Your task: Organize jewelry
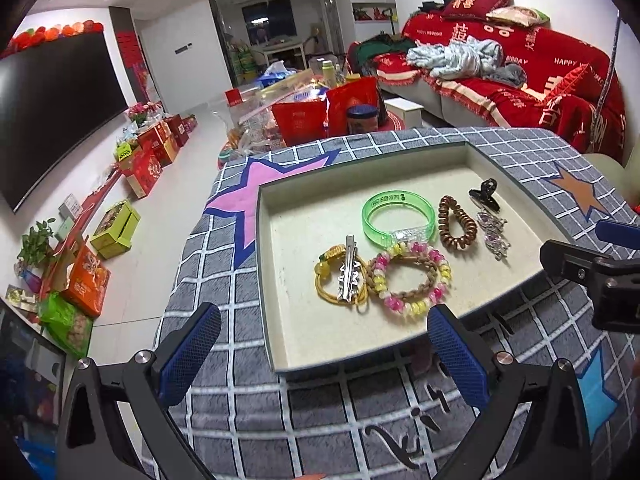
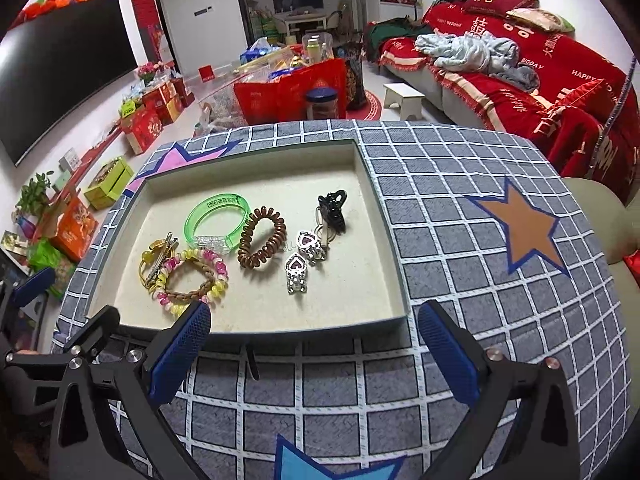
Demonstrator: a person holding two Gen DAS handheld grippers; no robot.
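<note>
Both my grippers stand wide open and hold nothing: the left gripper (image 1: 324,356) and the right gripper (image 2: 316,350) hover at the near rim of the tray (image 2: 376,184). Inside it, the silver hair clip (image 1: 350,270) lies across the yellow cord bracelet (image 1: 326,276), long axis pointing away from me. Beside it lie the beaded bracelet (image 2: 192,276), green bangle (image 2: 216,220), brown coil tie (image 2: 262,242) and black claw clip (image 2: 334,208).

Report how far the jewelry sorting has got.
Done: every visible piece lies in the tray: green bangle, brown coil tie, black claw clip, heart clips, beaded bracelet. In hand: nothing; the left tool and right tool are open and empty. Left: the yellow cord bracelet, silver clip and beaded bracelet overlap.
</note>
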